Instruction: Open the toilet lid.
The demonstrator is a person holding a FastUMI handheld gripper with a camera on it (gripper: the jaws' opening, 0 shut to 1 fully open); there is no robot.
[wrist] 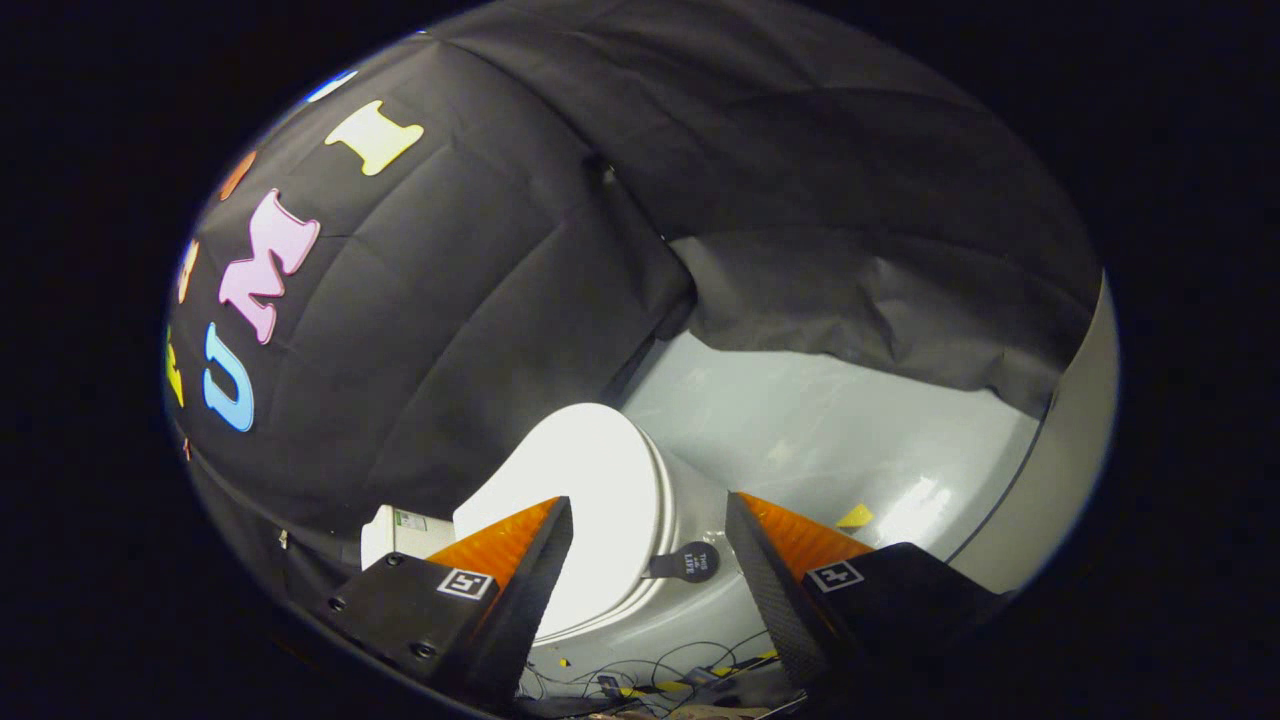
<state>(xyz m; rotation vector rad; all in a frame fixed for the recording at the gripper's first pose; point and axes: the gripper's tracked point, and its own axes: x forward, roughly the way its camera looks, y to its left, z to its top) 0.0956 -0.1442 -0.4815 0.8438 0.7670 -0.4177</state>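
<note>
I'm working in a booth hung with black cloth (480, 300) over a pale grey floor (830, 440), with a tangle of thin cables (640, 680) lying on the floor just under the gripper. My gripper (650, 555) is spread wide and holding nothing, and the gap between its fingers is free. Just ahead of the fingers, reaching into that gap from the left-hand finger's side, is the white toilet lid (600, 500). It is closed and lies flat on the bowl. A small dark pull tab (688, 562) sticks out from the lid's rim, sitting almost midway between my fingers and a little beyond their tips. I judge that tab to be the handle for lifting the lid. The lid's long axis runs away from me towards the cloth wall, where a white box-like shape, probably the cistern (400, 535), sits behind the left-hand finger. A scrap of yellow tape (856, 517) lies on the floor beyond the right-hand finger.
</note>
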